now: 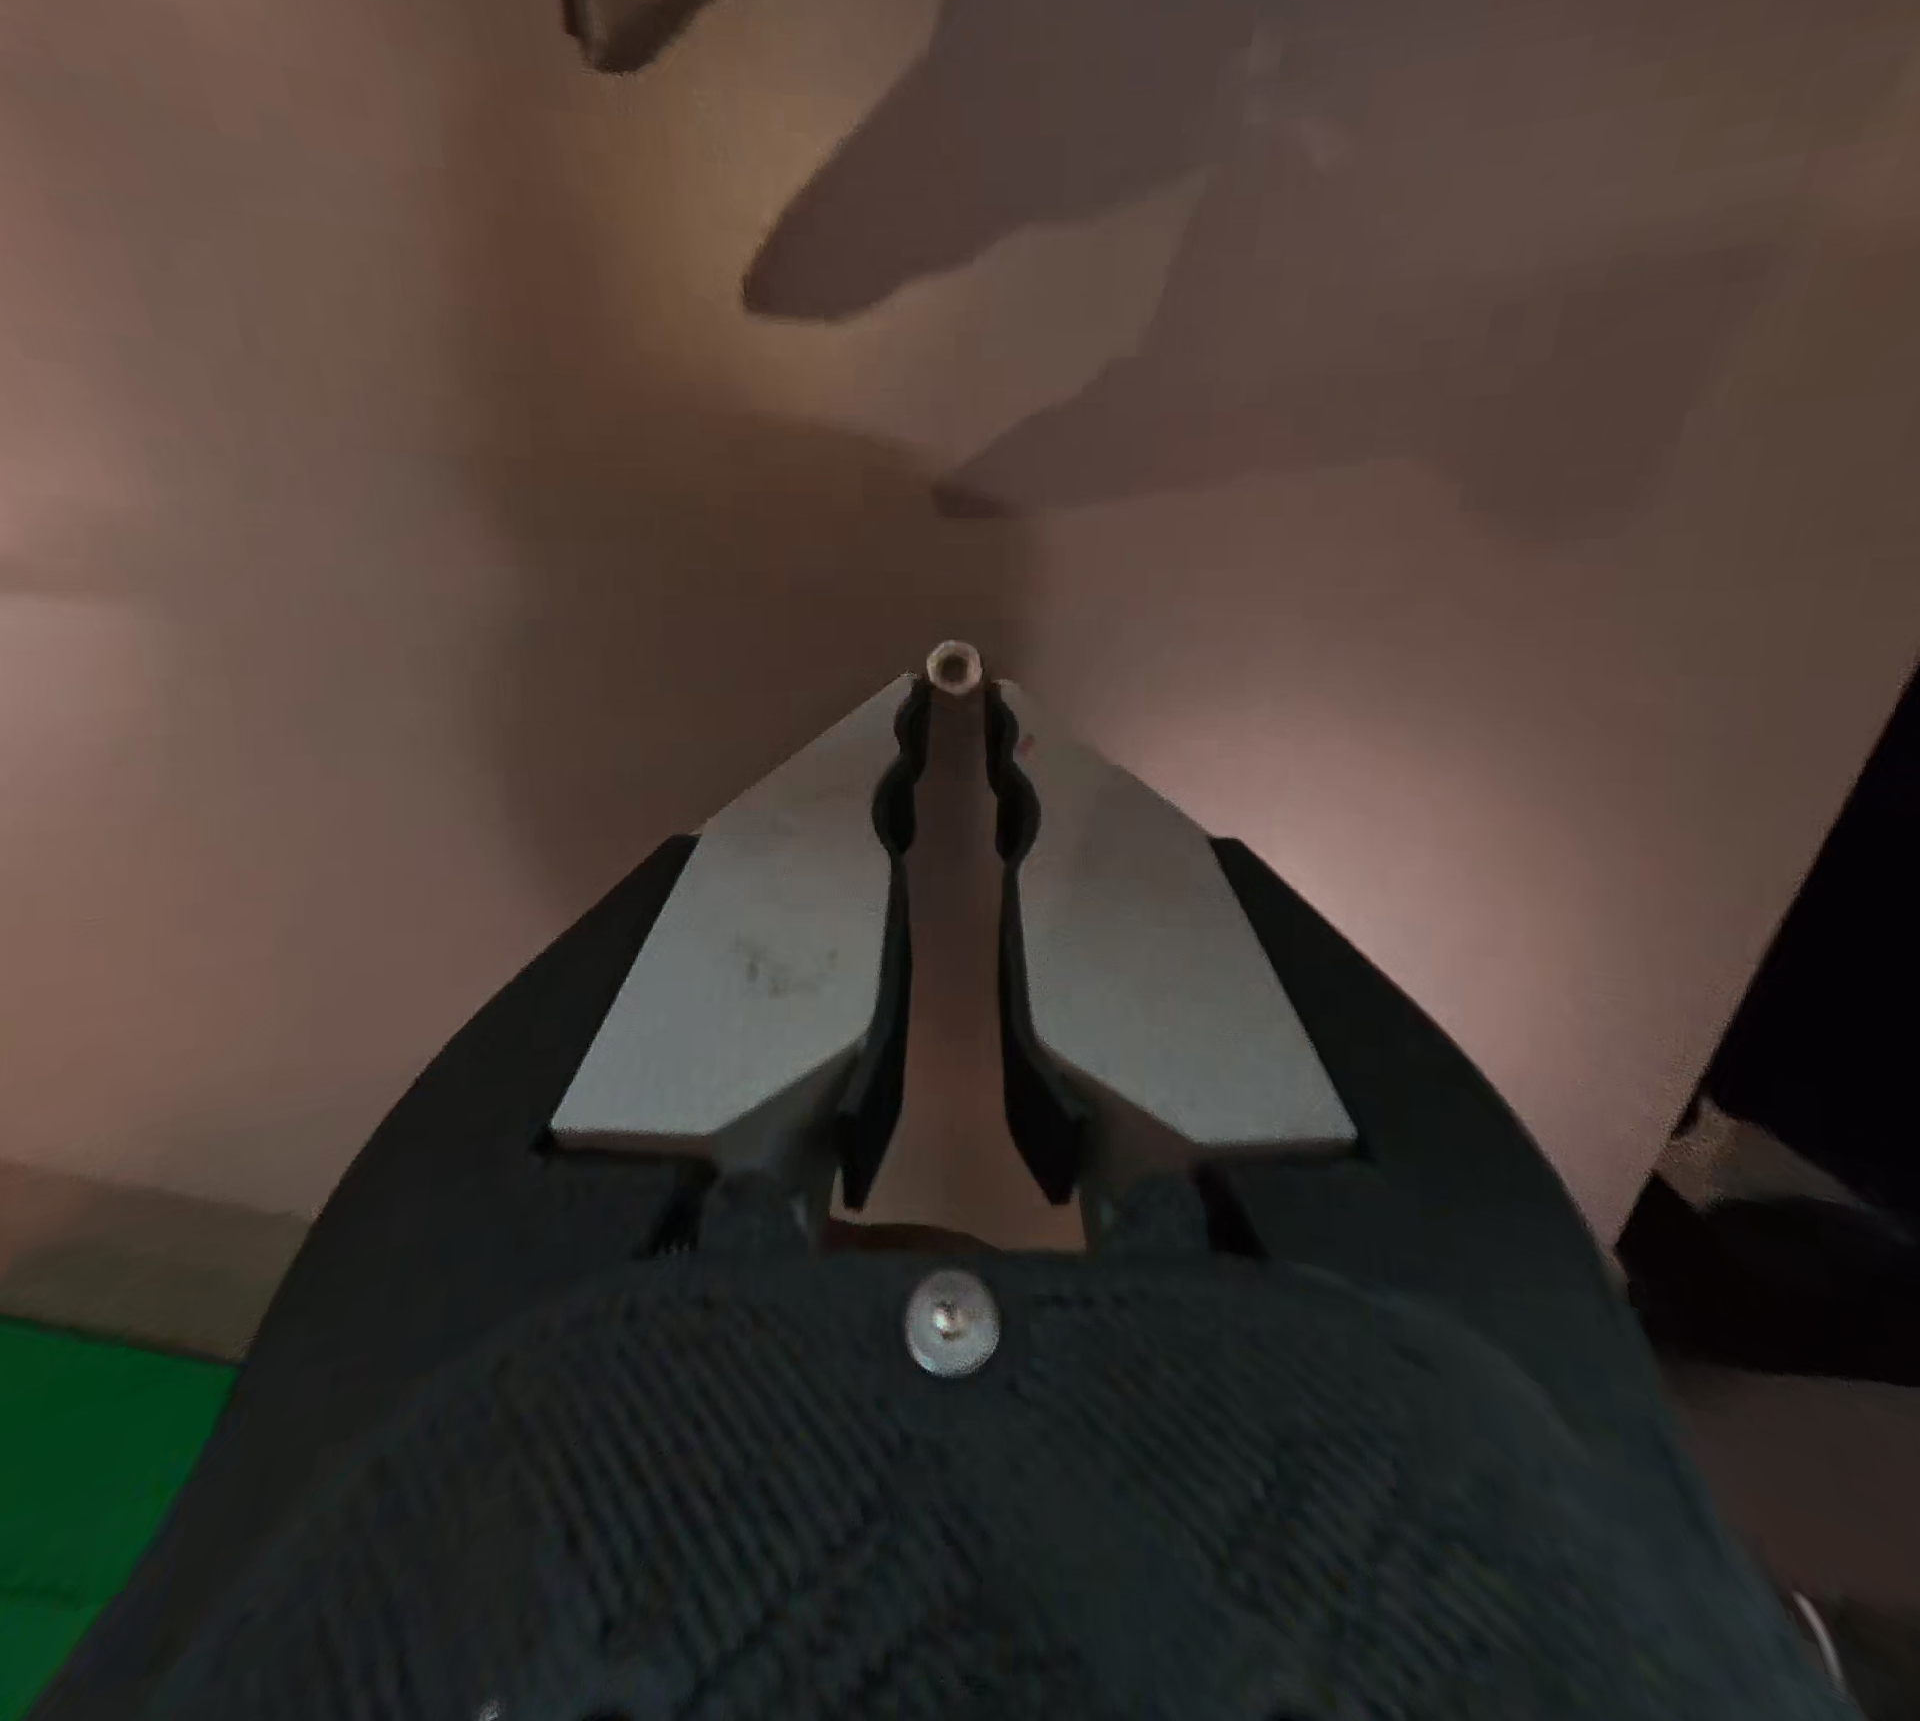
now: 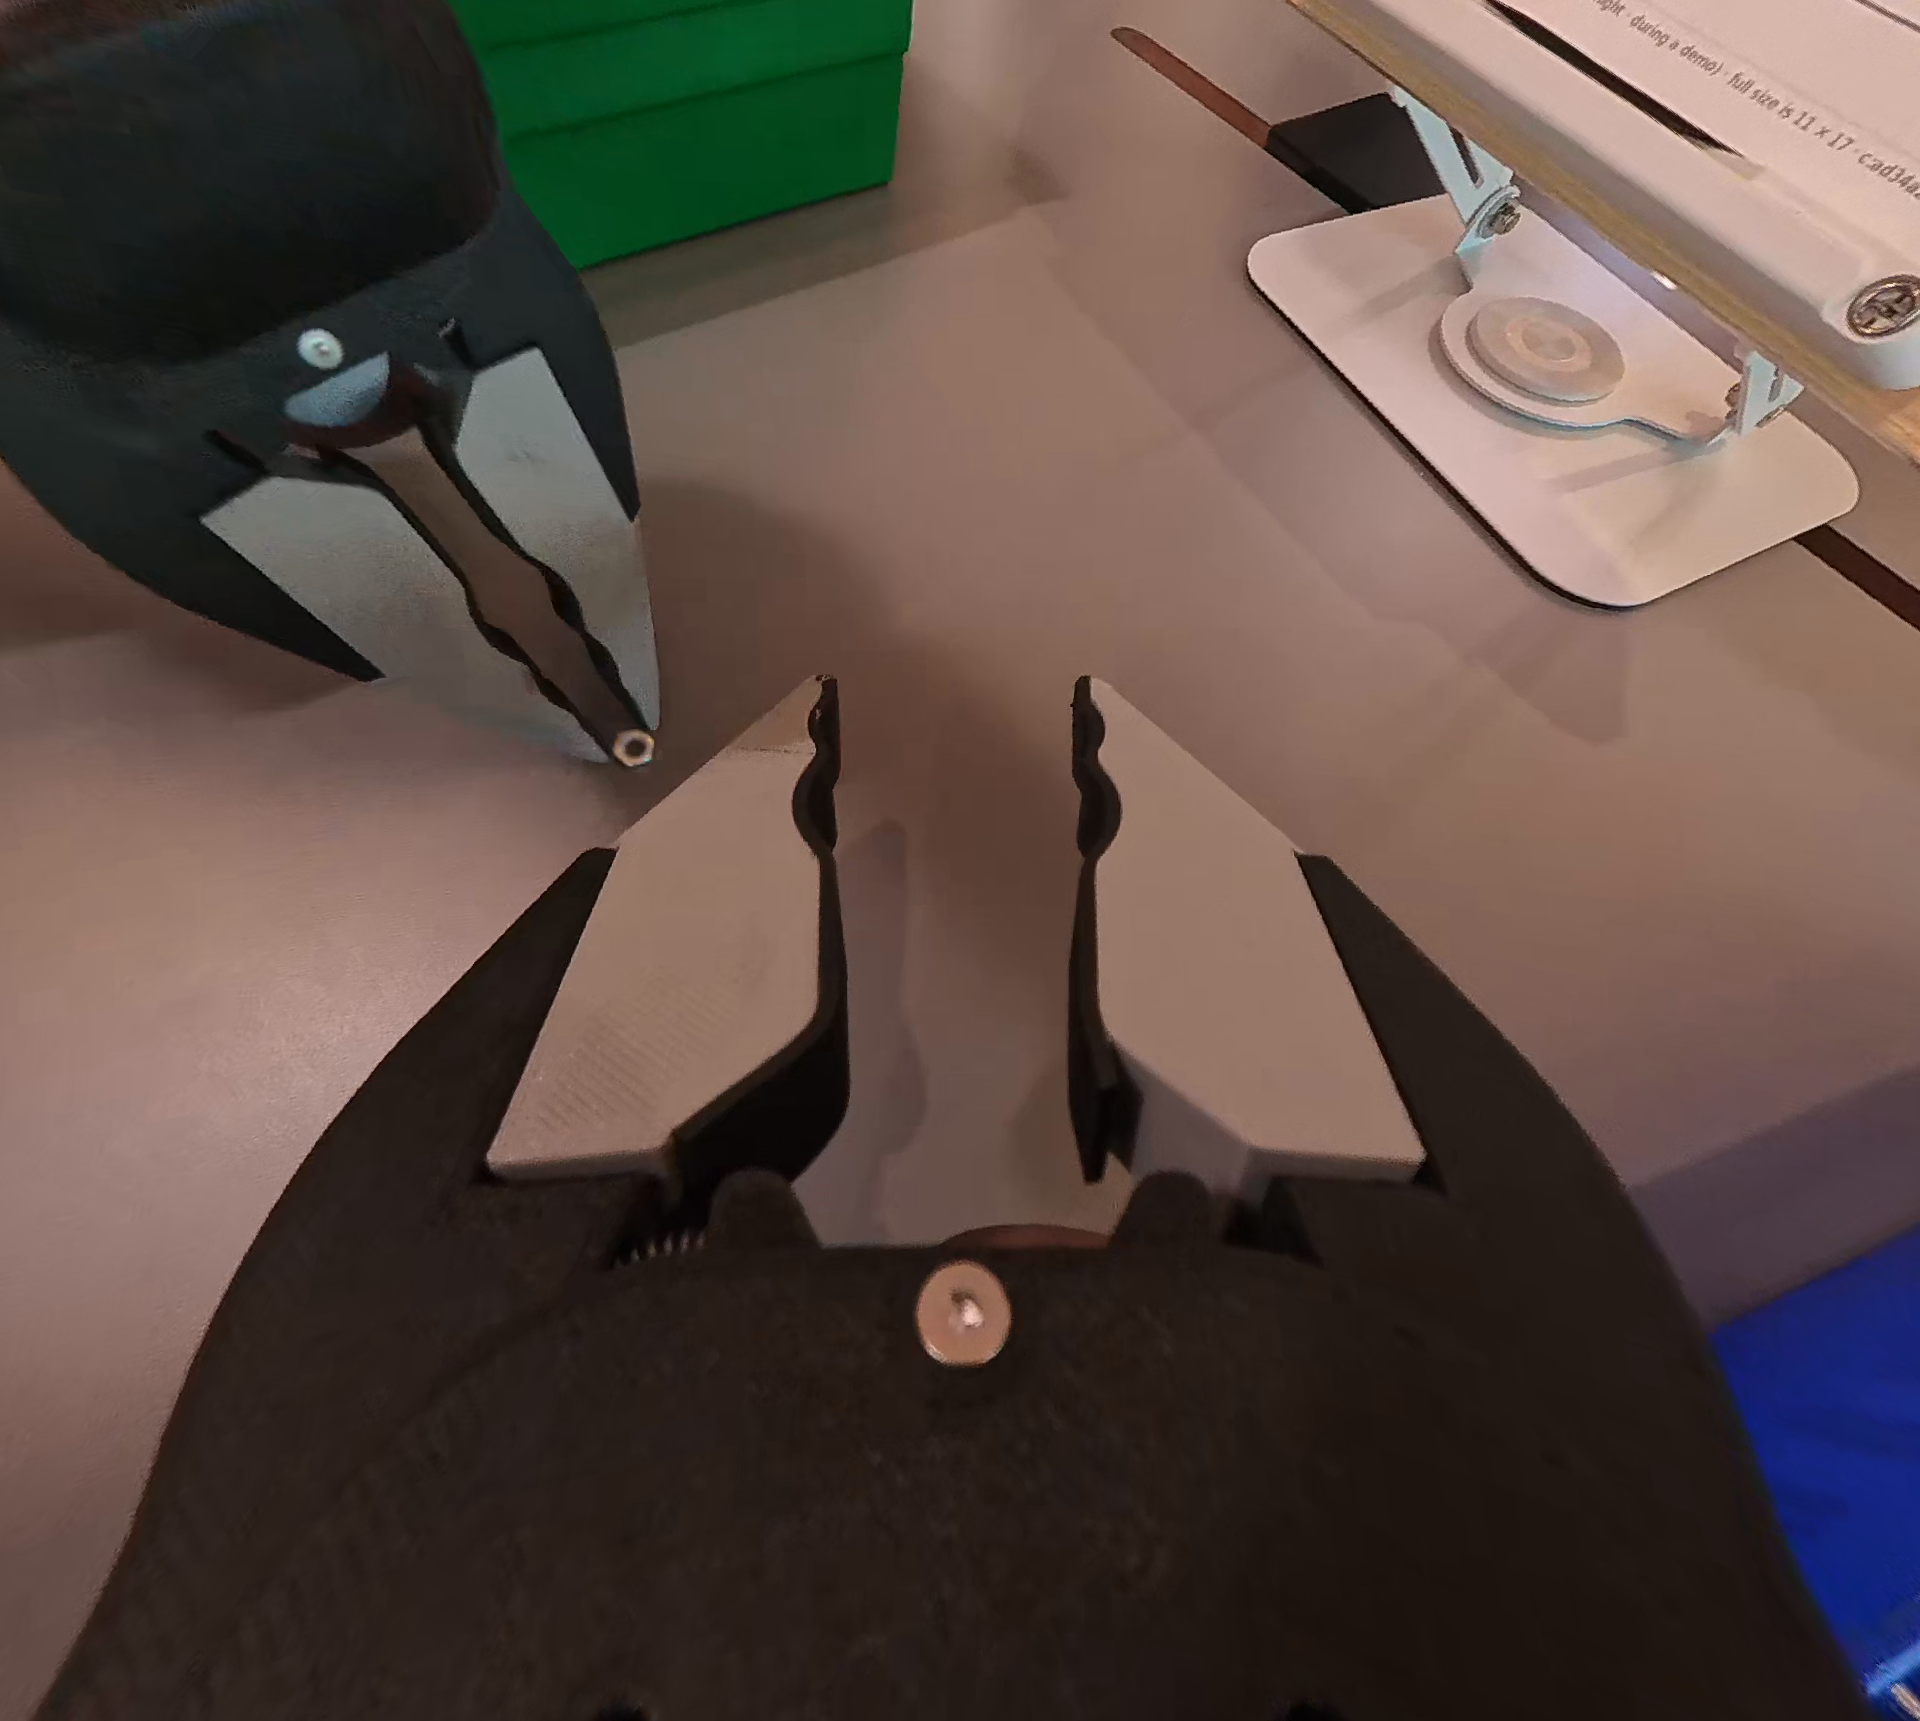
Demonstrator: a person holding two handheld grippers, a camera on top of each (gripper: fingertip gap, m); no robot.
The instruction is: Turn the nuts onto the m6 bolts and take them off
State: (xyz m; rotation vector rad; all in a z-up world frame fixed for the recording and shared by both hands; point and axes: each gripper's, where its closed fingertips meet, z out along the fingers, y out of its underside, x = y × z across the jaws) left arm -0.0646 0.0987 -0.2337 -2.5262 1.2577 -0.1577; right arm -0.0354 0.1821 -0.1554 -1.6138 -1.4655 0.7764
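My left gripper [image 1: 954, 686] is shut on a small silver hex nut [image 1: 954, 664], pinched at the very fingertips just above the grey table [image 1: 416, 528]. The right wrist view shows that same gripper [image 2: 619, 733] at the left, pointing down, with the nut [image 2: 632, 748] at or just above the tabletop. My right gripper [image 2: 951, 689] is open and empty. It hovers over the table [image 2: 1039, 476], just right of the nut. No bolt is in view.
A green compartment bin [image 2: 707, 61] stands at the back left. A white stand [image 2: 1558, 424] holding a printed sheet on a board is at the right. A blue object [image 2: 1829, 1463] lies at the lower right. A dark object [image 1: 1818, 996] sits right of the left gripper.
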